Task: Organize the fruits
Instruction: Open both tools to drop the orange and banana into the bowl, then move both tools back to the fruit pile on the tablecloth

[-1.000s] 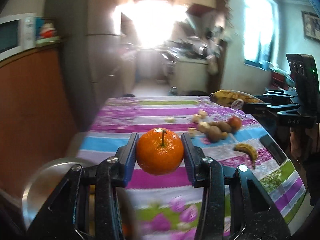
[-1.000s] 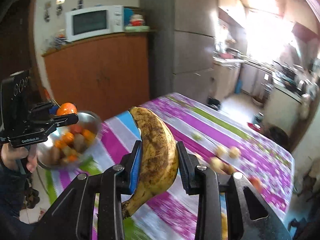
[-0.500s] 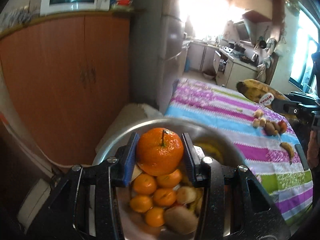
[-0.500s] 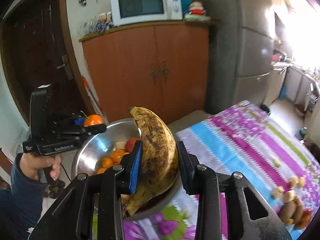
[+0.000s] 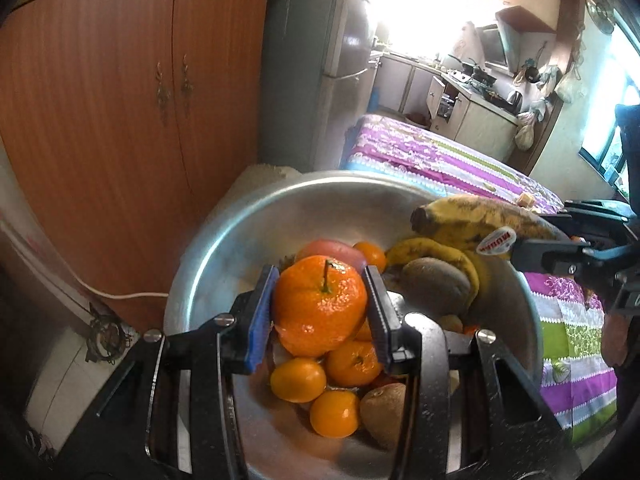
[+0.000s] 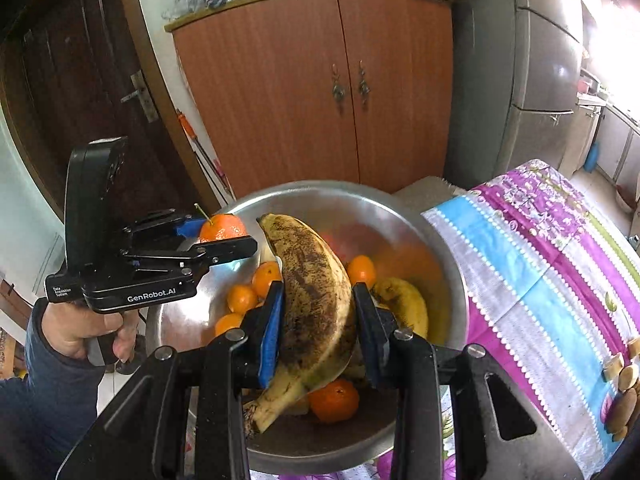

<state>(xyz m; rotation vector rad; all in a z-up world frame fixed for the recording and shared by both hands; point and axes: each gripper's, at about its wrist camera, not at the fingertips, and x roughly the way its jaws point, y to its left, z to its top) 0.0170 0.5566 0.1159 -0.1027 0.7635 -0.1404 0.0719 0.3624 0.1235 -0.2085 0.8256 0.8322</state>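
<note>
Striped cloth (image 6: 552, 280) covers the table where the steel bowl (image 5: 248, 240) stands, already holding small oranges, kiwis and a banana. Nearest, the left gripper (image 5: 320, 312) is clamped on a mandarin (image 5: 320, 312) above the pile. Farther across, the right gripper (image 6: 316, 328) squeezes a spotted banana (image 6: 316, 300) over the bowl; I think both should go lower, then release gently so nothing rolls out.

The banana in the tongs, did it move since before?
Yes. The banana went from above the striped tablecloth to above the metal bowl near the cabinet.
</note>
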